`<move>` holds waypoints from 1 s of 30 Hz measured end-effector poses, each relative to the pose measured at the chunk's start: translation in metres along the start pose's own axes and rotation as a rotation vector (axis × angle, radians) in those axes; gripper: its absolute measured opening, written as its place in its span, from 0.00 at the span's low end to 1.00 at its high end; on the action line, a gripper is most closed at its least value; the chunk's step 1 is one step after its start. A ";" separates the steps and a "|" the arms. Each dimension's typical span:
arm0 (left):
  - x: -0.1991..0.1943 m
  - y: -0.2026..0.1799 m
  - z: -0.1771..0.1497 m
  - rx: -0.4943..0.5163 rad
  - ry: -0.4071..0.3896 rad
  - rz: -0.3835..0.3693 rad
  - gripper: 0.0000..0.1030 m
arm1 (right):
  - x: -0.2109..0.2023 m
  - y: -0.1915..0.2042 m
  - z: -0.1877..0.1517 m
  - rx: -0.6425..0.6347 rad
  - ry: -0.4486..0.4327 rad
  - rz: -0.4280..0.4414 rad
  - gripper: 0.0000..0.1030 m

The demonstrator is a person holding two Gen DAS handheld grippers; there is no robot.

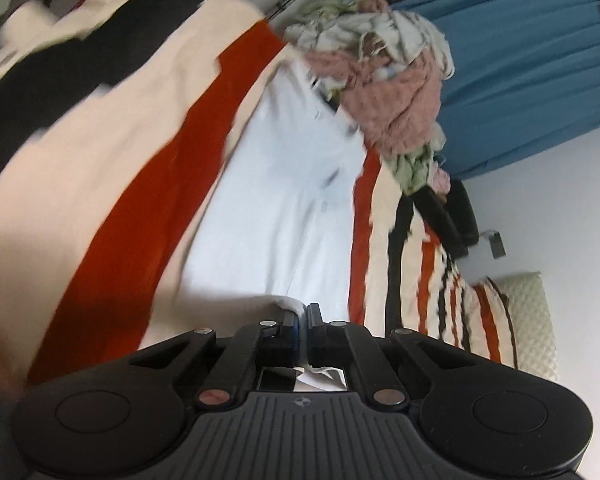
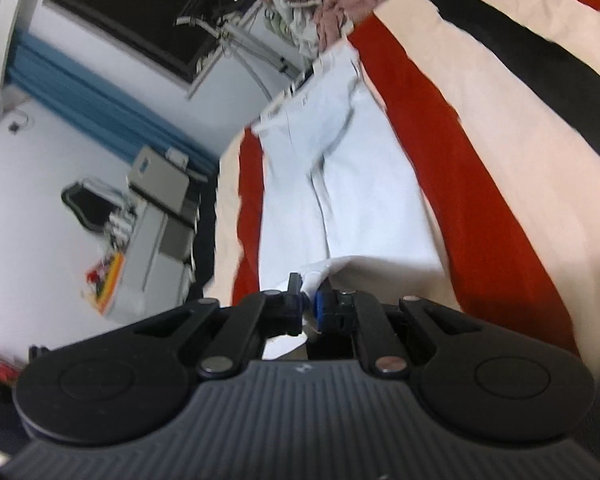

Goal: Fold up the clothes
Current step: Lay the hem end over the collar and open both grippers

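While it lies stretched along the bed, the white garment (image 1: 284, 184) is the landmark for everything else: a long pale piece, seamed down its middle like a pair of trousers, resting flat on the striped bedspread (image 1: 100, 184) with its near hem lifted off the cover. In the right wrist view the same white garment (image 2: 352, 184) runs away from the camera towards the far end of the bed.

At that near hem the left claw (image 1: 300, 316) is pressed together on a fold of the white cloth, and a scrap of the fabric shows behind its fingers. The right claw (image 2: 309, 300) likewise pinches a bunched corner of the hem between its blue-faced pads (image 2: 323, 306).

On either side of the garment the bedspread shows broad cream, red and black stripes (image 2: 460, 168). At the garment's far end a heap of unfolded clothes (image 1: 384, 80) sits touching or overlapping it, with a pink fuzzy piece (image 1: 396, 108) on top of pale green and white ones.

Beyond the heap hangs a blue curtain (image 1: 520, 72). To one side of the garment, past the bedspread's edge, a quilted cream pillow (image 1: 532, 320) leans against the white wall. On the garment's other side, off the bed, stand a grey cabinet (image 2: 160, 216) and a dark window (image 2: 140, 16). Both views are motion-blurred.
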State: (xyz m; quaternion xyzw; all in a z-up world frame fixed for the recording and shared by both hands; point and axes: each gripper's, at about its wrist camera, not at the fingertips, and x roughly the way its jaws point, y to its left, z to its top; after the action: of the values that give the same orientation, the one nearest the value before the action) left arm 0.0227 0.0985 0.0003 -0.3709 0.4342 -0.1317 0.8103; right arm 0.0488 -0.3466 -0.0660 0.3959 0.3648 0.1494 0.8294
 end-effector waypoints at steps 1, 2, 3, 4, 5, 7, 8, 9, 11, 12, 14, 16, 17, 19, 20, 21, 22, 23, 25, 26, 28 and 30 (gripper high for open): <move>0.013 -0.007 0.016 0.026 -0.035 0.001 0.04 | 0.014 0.001 0.016 0.015 -0.019 0.000 0.09; 0.026 -0.014 0.032 0.052 -0.069 0.002 0.04 | 0.029 0.002 0.031 0.012 -0.035 -0.004 0.09; 0.041 -0.018 0.047 0.064 -0.103 -0.007 0.04 | 0.045 0.004 0.045 0.006 -0.051 -0.009 0.09; 0.055 -0.022 0.063 0.076 -0.137 -0.015 0.04 | 0.062 0.007 0.061 -0.014 -0.072 -0.020 0.09; 0.073 -0.026 0.079 0.112 -0.160 -0.004 0.04 | 0.079 0.010 0.076 -0.037 -0.094 -0.032 0.09; 0.101 -0.029 0.102 0.148 -0.214 -0.001 0.04 | 0.111 0.010 0.099 -0.071 -0.122 -0.050 0.09; 0.115 -0.031 0.113 0.166 -0.241 0.001 0.04 | 0.129 0.010 0.111 -0.087 -0.135 -0.058 0.09; 0.129 -0.031 0.123 0.183 -0.256 0.018 0.04 | 0.145 0.008 0.120 -0.111 -0.144 -0.068 0.09; 0.162 -0.033 0.142 0.238 -0.277 0.064 0.04 | 0.177 0.005 0.136 -0.166 -0.162 -0.092 0.09; 0.177 -0.033 0.148 0.266 -0.287 0.090 0.04 | 0.192 0.001 0.141 -0.193 -0.166 -0.103 0.09; 0.206 -0.030 0.156 0.335 -0.297 0.145 0.04 | 0.222 -0.007 0.149 -0.245 -0.175 -0.126 0.10; 0.231 -0.023 0.161 0.378 -0.302 0.195 0.04 | 0.249 -0.019 0.153 -0.271 -0.167 -0.140 0.10; 0.243 -0.018 0.162 0.387 -0.302 0.217 0.04 | 0.263 -0.024 0.154 -0.285 -0.159 -0.147 0.10; 0.267 -0.003 0.168 0.388 -0.273 0.251 0.04 | 0.286 -0.033 0.154 -0.316 -0.140 -0.170 0.10; 0.278 0.002 0.169 0.401 -0.261 0.265 0.04 | 0.295 -0.037 0.152 -0.334 -0.129 -0.187 0.10; 0.284 0.005 0.167 0.425 -0.249 0.271 0.05 | 0.301 -0.037 0.150 -0.351 -0.115 -0.209 0.10; 0.288 0.006 0.165 0.454 -0.245 0.280 0.05 | 0.306 -0.037 0.148 -0.368 -0.100 -0.231 0.10; 0.292 0.007 0.163 0.483 -0.241 0.289 0.05 | 0.306 -0.035 0.146 -0.384 -0.098 -0.244 0.10; 0.288 0.003 0.162 0.500 -0.237 0.294 0.08 | 0.306 -0.027 0.145 -0.417 -0.093 -0.271 0.11; 0.286 0.000 0.163 0.504 -0.234 0.295 0.09 | 0.303 -0.021 0.146 -0.431 -0.091 -0.286 0.12; 0.272 -0.014 0.160 0.526 -0.219 0.305 0.13 | 0.291 -0.009 0.148 -0.442 -0.098 -0.306 0.25; 0.248 -0.034 0.151 0.562 -0.222 0.303 0.17 | 0.266 0.009 0.146 -0.439 -0.118 -0.279 0.56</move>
State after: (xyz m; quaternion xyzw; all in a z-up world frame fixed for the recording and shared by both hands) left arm 0.2930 0.0155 -0.0730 -0.0763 0.3404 -0.0830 0.9335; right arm 0.3383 -0.2781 -0.1277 0.1606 0.3257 0.0856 0.9278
